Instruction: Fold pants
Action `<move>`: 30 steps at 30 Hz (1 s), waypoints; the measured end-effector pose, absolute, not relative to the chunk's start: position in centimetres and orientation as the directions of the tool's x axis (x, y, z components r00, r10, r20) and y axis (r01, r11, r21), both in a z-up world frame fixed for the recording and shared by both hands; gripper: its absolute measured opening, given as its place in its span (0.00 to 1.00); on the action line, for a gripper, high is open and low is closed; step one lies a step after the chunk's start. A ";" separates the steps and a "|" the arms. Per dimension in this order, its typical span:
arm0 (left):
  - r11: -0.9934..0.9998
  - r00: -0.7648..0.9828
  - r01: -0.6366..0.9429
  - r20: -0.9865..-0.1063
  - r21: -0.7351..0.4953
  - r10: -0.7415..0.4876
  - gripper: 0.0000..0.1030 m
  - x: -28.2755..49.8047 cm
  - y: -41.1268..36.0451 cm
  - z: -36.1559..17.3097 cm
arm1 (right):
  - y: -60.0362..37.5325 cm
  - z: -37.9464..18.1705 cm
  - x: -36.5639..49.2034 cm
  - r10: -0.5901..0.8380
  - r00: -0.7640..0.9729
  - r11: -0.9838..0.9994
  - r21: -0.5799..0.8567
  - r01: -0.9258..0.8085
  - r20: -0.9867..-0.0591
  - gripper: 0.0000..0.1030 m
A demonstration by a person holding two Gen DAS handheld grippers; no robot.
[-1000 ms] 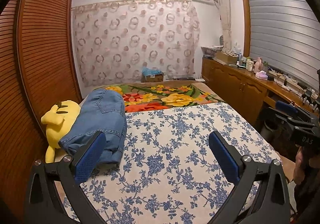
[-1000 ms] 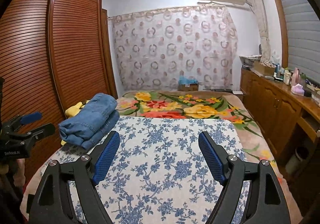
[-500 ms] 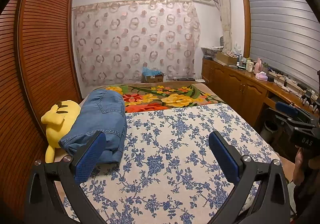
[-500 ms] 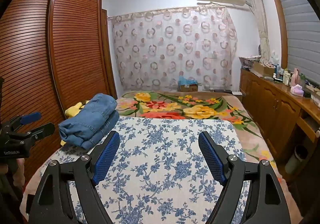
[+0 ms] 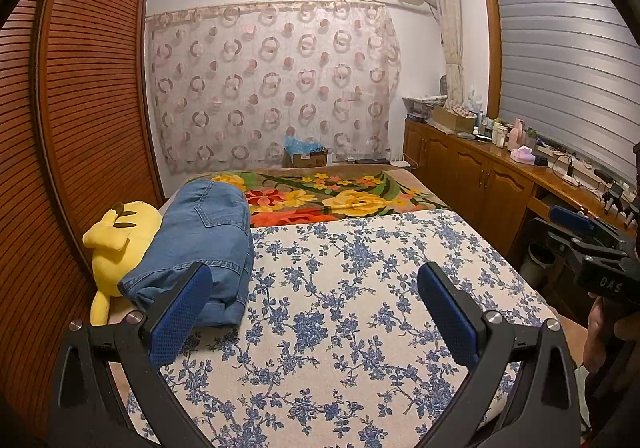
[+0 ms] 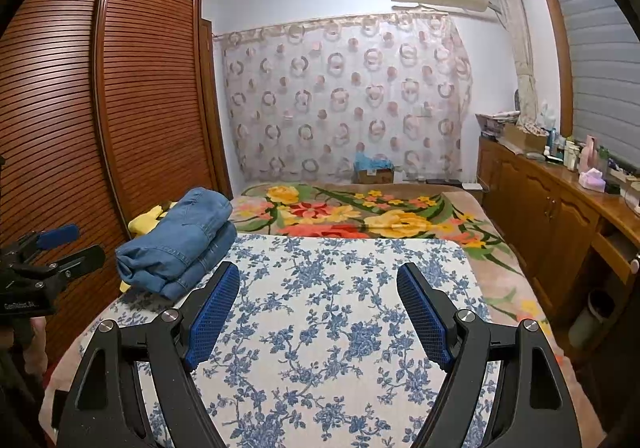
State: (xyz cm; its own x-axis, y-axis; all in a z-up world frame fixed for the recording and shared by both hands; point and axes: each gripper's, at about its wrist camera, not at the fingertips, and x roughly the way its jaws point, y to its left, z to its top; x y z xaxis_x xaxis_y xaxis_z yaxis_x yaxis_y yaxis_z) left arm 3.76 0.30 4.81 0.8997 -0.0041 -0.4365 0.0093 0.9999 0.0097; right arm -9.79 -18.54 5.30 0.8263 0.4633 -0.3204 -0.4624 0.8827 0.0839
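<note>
Folded blue denim pants (image 5: 200,244) lie in a stack at the left edge of the bed, resting partly on a yellow plush toy (image 5: 116,240). The right wrist view shows the same pants (image 6: 180,244) left of centre. My left gripper (image 5: 316,276) hangs open over the blue-flowered sheet (image 5: 352,308), its left pad just in front of the pants' near end, nothing between the pads. My right gripper (image 6: 318,276) is open too, above the sheet (image 6: 332,308) and to the right of the pants. Each gripper appears at the edge of the other's view.
A slatted wooden wardrobe (image 6: 80,120) runs close along the bed's left side. A bright flowered blanket (image 6: 360,216) covers the far end of the bed. Wooden cabinets (image 5: 480,184) with bottles and boxes on top line the right wall. A person's hand (image 5: 600,332) holds the right gripper.
</note>
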 end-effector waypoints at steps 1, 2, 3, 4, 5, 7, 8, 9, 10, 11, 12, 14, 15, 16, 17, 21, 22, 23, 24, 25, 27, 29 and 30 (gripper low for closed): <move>1.000 0.900 0.010 -0.436 0.010 -0.004 1.00 3.8 0.3 4.8 | -18.6 5.3 -9.8 0.464 0.826 0.883 0.084 -0.463 -0.320 0.80; 1.000 0.900 0.009 -0.435 0.010 -0.004 1.00 3.7 0.3 4.8 | -18.6 5.3 -9.7 0.464 0.826 0.883 0.085 -0.462 -0.320 0.80; 1.000 0.900 0.009 -0.436 0.009 -0.004 0.99 3.8 0.4 4.8 | -18.7 5.3 -9.7 0.463 0.826 0.883 0.085 -0.462 -0.321 0.80; 1.000 0.900 0.009 -0.435 0.008 -0.004 0.99 3.8 0.4 4.8 | -18.7 5.3 -9.7 0.463 0.826 0.883 0.085 -0.462 -0.321 0.80; 1.000 0.900 0.009 -0.436 0.009 -0.005 1.00 3.8 0.4 4.8 | -18.7 5.3 -9.7 0.463 0.826 0.883 0.086 -0.462 -0.321 0.80; 1.000 0.900 0.009 -0.435 0.009 -0.004 0.99 3.8 0.4 4.8 | -18.8 5.3 -9.8 0.463 0.827 0.883 0.085 -0.461 -0.321 0.80; 1.000 0.900 0.008 -0.436 0.009 -0.004 0.99 3.8 0.4 4.8 | -18.7 5.3 -9.8 0.463 0.827 0.883 0.085 -0.462 -0.320 0.80; 1.000 0.900 0.009 -0.435 0.008 -0.004 0.99 3.7 0.4 4.8 | -18.8 5.3 -9.7 0.464 0.826 0.882 0.085 -0.463 -0.321 0.80; 1.000 0.900 0.010 -0.436 0.009 -0.005 0.99 3.7 0.4 4.8 | -18.8 5.3 -9.7 0.464 0.826 0.883 0.085 -0.462 -0.321 0.80; 1.000 0.900 0.009 -0.435 0.009 -0.004 1.00 3.7 0.4 4.8 | -18.8 5.3 -9.7 0.463 0.826 0.883 0.085 -0.462 -0.320 0.80; 1.000 0.900 0.009 -0.435 0.010 -0.004 1.00 3.7 0.5 4.8 | -18.8 5.3 -9.7 0.464 0.826 0.883 0.085 -0.463 -0.321 0.80; 1.000 0.901 0.009 -0.435 0.009 -0.005 0.99 3.7 0.5 4.8 | -18.8 5.3 -9.7 0.464 0.826 0.883 0.085 -0.462 -0.320 0.80; 1.000 0.900 0.009 -0.435 0.009 -0.004 0.99 3.7 0.5 4.8 | -18.8 5.3 -9.7 0.463 0.826 0.883 0.085 -0.462 -0.321 0.80; 1.000 0.900 0.009 -0.435 0.009 -0.004 0.99 3.7 0.5 4.8 | -18.8 5.3 -9.7 0.465 0.826 0.882 0.086 -0.463 -0.320 0.80; 1.000 0.901 0.009 -0.435 0.009 -0.004 0.99 3.7 0.5 4.8 | -18.8 5.3 -9.7 0.465 0.826 0.882 0.086 -0.463 -0.320 0.80; 1.000 0.900 0.009 -0.435 0.008 -0.005 0.99 3.7 0.5 4.8 | -18.9 5.3 -9.8 0.465 0.826 0.882 0.087 -0.462 -0.318 0.80; 1.000 0.901 0.010 -0.435 0.008 -0.005 1.00 3.7 0.5 4.8 | -18.9 5.3 -9.8 0.465 0.826 0.882 0.087 -0.463 -0.318 0.80; 1.000 0.900 0.009 -0.435 0.008 -0.005 0.99 3.7 0.5 4.8 | -19.0 5.4 -9.8 0.464 0.827 0.882 0.087 -0.462 -0.318 0.80; 1.000 0.900 0.009 -0.435 0.008 -0.004 0.99 3.7 0.5 4.8 | -18.9 5.3 -9.8 0.464 0.827 0.882 0.087 -0.462 -0.318 0.80; 1.000 0.900 0.009 -0.435 0.008 -0.005 0.99 3.7 0.5 4.8 | -18.9 5.4 -9.8 0.465 0.826 0.882 0.088 -0.463 -0.318 0.80; 1.000 0.901 0.009 -0.435 0.008 -0.005 0.99 3.7 0.5 4.8 | -18.9 5.4 -9.8 0.464 0.827 0.883 0.088 -0.462 -0.318 0.80; 1.000 0.901 0.009 -0.434 0.007 -0.005 0.99 3.7 0.5 4.8 | -18.9 5.3 -9.8 0.463 0.827 0.883 0.087 -0.461 -0.319 0.80; 1.000 0.901 0.009 -0.434 0.007 -0.005 0.99 3.7 0.5 4.8 | -18.9 5.3 -9.8 0.464 0.826 0.883 0.087 -0.462 -0.320 0.80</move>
State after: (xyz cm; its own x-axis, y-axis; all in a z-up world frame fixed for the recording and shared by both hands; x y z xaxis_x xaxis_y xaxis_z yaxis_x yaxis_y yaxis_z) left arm 3.68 0.49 4.76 0.9009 -0.0053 -0.4341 0.0092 0.9999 0.0070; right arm -9.82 -18.90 5.34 0.8262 0.4639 -0.3195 -0.4619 0.8826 0.0870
